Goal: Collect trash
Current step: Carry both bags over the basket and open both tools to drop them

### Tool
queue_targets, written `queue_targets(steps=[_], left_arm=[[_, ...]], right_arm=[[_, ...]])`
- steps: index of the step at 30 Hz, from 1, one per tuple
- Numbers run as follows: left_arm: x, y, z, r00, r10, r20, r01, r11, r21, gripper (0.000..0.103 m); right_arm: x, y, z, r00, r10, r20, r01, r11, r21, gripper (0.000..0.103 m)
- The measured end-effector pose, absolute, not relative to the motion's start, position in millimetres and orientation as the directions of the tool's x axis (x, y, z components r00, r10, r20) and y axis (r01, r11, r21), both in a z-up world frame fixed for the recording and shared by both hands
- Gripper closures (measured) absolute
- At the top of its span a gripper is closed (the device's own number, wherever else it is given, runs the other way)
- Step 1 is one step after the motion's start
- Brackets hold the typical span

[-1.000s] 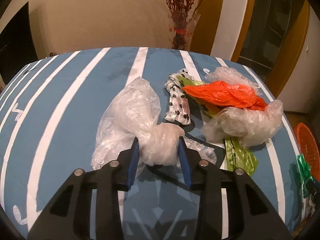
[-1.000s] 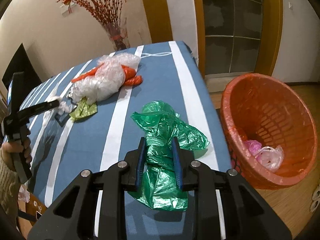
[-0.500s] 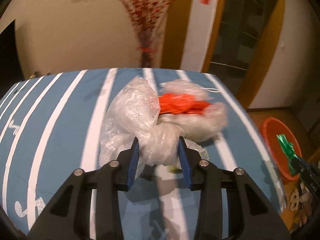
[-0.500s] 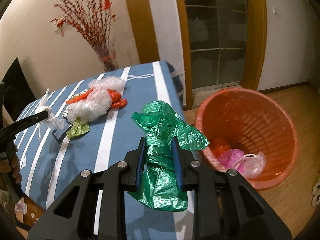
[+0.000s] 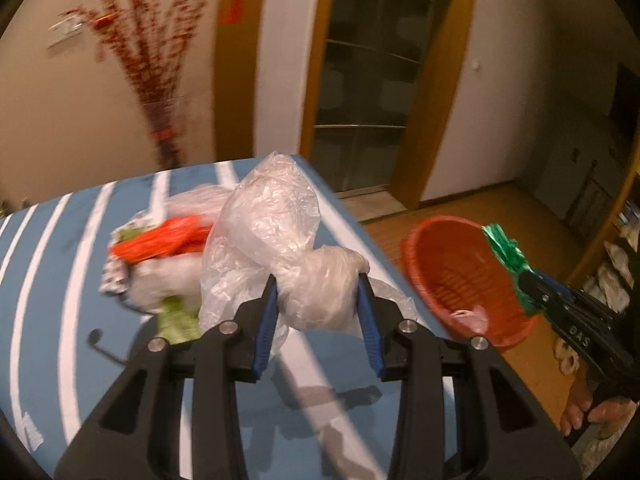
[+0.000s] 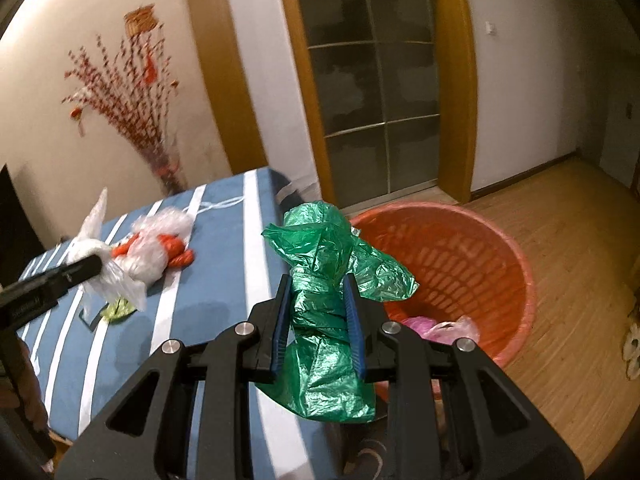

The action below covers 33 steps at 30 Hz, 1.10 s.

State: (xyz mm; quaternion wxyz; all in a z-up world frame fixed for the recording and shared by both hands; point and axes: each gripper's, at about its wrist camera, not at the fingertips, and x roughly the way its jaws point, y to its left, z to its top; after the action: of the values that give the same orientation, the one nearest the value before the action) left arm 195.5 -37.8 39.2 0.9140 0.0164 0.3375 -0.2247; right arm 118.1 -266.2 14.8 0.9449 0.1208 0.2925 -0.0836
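My left gripper (image 5: 316, 288) is shut on a clear plastic bag (image 5: 276, 236) and holds it above the blue striped table (image 5: 52, 280). My right gripper (image 6: 316, 292) is shut on a green plastic bag (image 6: 328, 264) beside the table's edge, next to the orange basket (image 6: 500, 264). The basket (image 5: 452, 272) stands on the floor and holds pink and clear bags (image 6: 440, 326). The right gripper with the green bag (image 5: 504, 248) shows over the basket's far rim in the left wrist view. The left gripper with the clear bag (image 6: 96, 256) shows at the left of the right wrist view.
A heap of orange, clear and green bags (image 5: 160, 248) lies on the table; it also shows in the right wrist view (image 6: 160, 248). A vase of red branches (image 6: 164, 164) stands at the table's far end. Wooden floor (image 6: 580, 240) and a glass door (image 6: 380, 100) lie beyond.
Both grippers have lifted their bags off the table and swung right towards the basket. The green bag now hangs by the basket's rim; the clear bag is raised above the table.
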Motion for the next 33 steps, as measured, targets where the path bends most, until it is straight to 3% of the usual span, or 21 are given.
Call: queue_targets(steps=[16,33], left_arm=[[200,-159,21,0.550,-0.546,-0.633,0.584,0.792,-0.176,0.065],[216,-218,-4,0.479,-0.584,-0.655,0.654,0.735,-0.177,0.064]], right_arm=[[117,-327,16,0.820,-0.182,-0.543,0.337,0.920,0.201,0.078],[127,-353,6,0.817,-0.196,-0.543,0.370,0.899,0.233,0.077]])
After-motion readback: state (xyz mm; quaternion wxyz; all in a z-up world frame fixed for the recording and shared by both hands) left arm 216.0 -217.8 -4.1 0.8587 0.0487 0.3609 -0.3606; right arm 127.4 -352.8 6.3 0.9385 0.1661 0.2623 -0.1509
